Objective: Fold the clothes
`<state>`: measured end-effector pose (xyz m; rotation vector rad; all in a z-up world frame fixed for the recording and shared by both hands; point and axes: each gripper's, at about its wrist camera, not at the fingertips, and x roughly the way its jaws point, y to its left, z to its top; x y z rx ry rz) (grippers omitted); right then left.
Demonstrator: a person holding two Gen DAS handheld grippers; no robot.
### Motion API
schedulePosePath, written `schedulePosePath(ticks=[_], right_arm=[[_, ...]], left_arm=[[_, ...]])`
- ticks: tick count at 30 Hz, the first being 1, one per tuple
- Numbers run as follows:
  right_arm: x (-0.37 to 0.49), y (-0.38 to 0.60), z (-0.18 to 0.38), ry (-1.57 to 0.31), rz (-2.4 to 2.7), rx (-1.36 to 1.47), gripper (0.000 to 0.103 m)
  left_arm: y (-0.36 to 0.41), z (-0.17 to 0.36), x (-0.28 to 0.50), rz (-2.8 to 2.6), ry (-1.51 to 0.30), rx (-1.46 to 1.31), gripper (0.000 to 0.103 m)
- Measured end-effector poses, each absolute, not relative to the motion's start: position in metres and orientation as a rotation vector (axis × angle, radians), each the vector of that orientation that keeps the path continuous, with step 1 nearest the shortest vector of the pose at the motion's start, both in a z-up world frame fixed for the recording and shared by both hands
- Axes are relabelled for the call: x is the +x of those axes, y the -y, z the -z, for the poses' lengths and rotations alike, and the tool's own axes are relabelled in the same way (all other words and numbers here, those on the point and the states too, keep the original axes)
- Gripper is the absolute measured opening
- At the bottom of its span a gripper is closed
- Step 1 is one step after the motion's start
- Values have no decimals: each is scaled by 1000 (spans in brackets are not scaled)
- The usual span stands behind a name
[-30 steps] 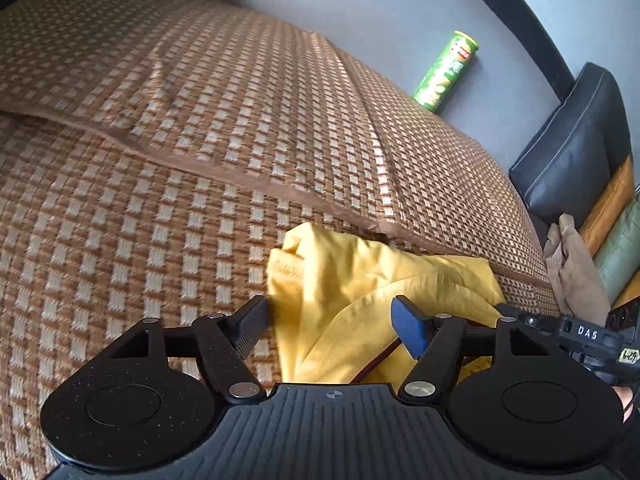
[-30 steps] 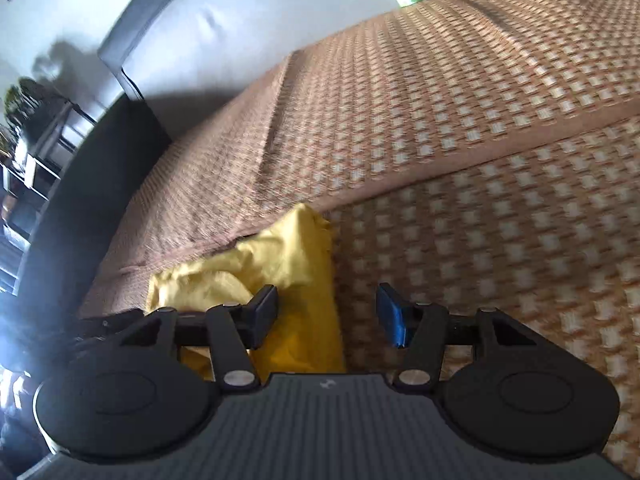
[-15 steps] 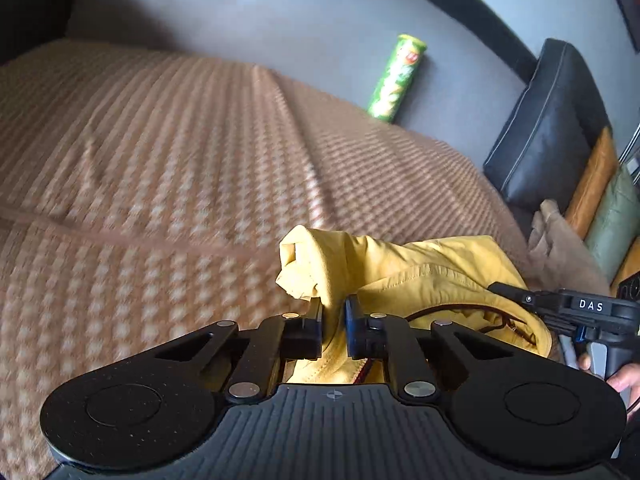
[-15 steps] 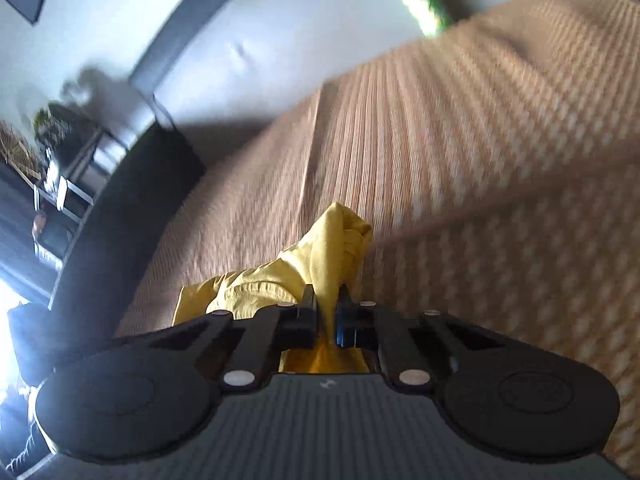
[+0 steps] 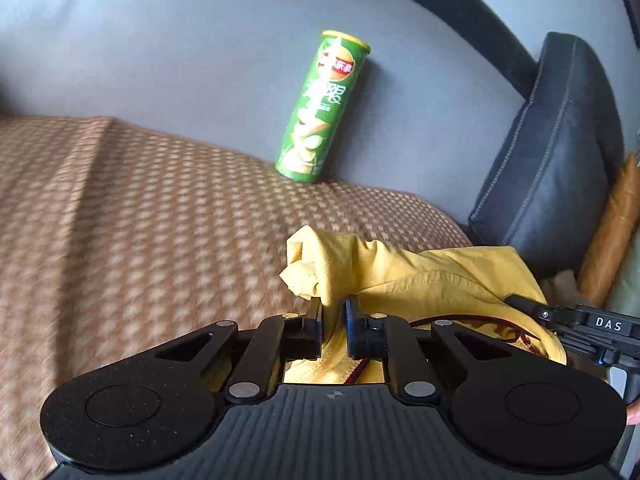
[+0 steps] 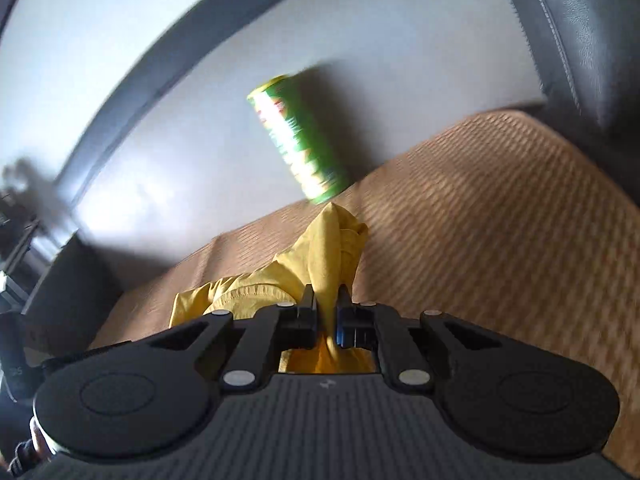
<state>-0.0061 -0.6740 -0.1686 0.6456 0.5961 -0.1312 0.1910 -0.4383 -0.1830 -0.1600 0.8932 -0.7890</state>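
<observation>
The crumpled yellow cotton garment (image 5: 424,276) hangs bunched above the brown woven checked sofa mat (image 5: 140,216), pinched at two points. The left hand-held gripper (image 5: 333,322) is clenched on a fold of it, tilted downward; the right hand-held gripper (image 6: 327,322) grips another fold, likewise angled down. Left of the cloth the mat lies open and wide; behind it a green cylindrical crisp can (image 5: 320,108) leans on the grey backrest (image 5: 180,48), a dark leather cushion (image 5: 560,148) closing the right side
</observation>
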Motion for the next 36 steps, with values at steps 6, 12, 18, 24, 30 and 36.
schedulePosePath(ticks=[6,12,18,24,30,36], right_arm=[[44,723,207,-677,286,546,48],[8,704,174,-567,312,252,35],[20,680,174,-606,243,231,21],[17,667,206,-659,255,205,21],[10,668,224,-640,277,251,22],[10,671,196,-635,267,284,27]], left_arm=[[465,209,215,704,-899,-138,41],[428,183,188,663,-780,-115,41],[466,183,171,681,-786,63,40],[466,218,150,691,-764,83,38],[473,220,125,685,-661,213,37],[449,168,118,737,-545,135,49]])
